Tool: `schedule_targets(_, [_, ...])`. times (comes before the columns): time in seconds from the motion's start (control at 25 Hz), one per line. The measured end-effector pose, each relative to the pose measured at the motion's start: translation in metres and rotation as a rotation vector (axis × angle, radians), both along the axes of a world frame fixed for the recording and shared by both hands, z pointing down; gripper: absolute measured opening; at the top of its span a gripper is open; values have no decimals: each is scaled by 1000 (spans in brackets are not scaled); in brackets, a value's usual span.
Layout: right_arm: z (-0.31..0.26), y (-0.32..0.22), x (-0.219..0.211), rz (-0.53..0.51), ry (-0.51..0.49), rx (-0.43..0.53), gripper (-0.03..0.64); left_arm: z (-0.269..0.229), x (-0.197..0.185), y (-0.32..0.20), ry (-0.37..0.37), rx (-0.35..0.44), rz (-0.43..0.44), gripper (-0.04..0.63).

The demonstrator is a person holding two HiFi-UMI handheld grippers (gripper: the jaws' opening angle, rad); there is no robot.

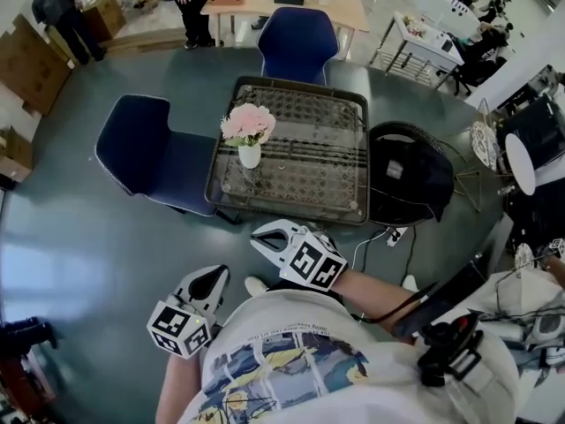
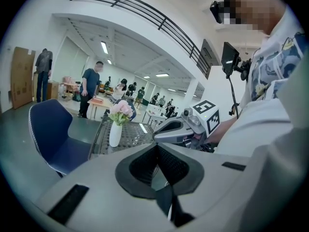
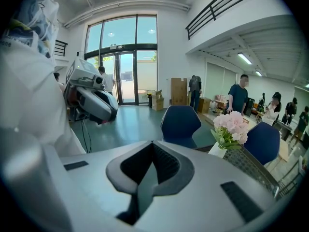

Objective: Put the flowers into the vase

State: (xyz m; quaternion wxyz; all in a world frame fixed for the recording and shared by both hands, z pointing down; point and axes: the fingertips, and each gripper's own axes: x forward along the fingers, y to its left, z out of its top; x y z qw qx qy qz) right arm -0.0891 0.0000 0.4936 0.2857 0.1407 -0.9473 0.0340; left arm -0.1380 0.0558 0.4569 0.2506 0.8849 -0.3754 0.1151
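Observation:
Pink flowers (image 1: 248, 124) stand in a small white vase (image 1: 250, 155) at the left side of a glass-topped table (image 1: 309, 184). Both grippers hang close to my body, short of the table's near edge. My left gripper (image 1: 214, 275) is shut with nothing in it, and so is my right gripper (image 1: 258, 235). In the left gripper view the jaws (image 2: 155, 146) meet, with the flowers (image 2: 120, 109) and vase (image 2: 115, 134) far ahead and the right gripper (image 2: 166, 132) beside them. In the right gripper view the empty jaws (image 3: 152, 144) are closed, and the flowers (image 3: 232, 124) and vase (image 3: 218, 150) are at right.
A blue chair (image 1: 150, 148) stands left of the table and another (image 1: 297, 38) behind it. A black bag on a round stool (image 1: 408, 175) sits to the right. A wooden table (image 1: 291, 3), cardboard boxes (image 1: 31, 60) and standing people are farther back.

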Motion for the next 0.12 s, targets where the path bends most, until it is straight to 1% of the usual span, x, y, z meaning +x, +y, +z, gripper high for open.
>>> schedule_targets(0.12, [2,-4,-2,1,3,-4,9,2,-4,-3,0,-1,-5,9])
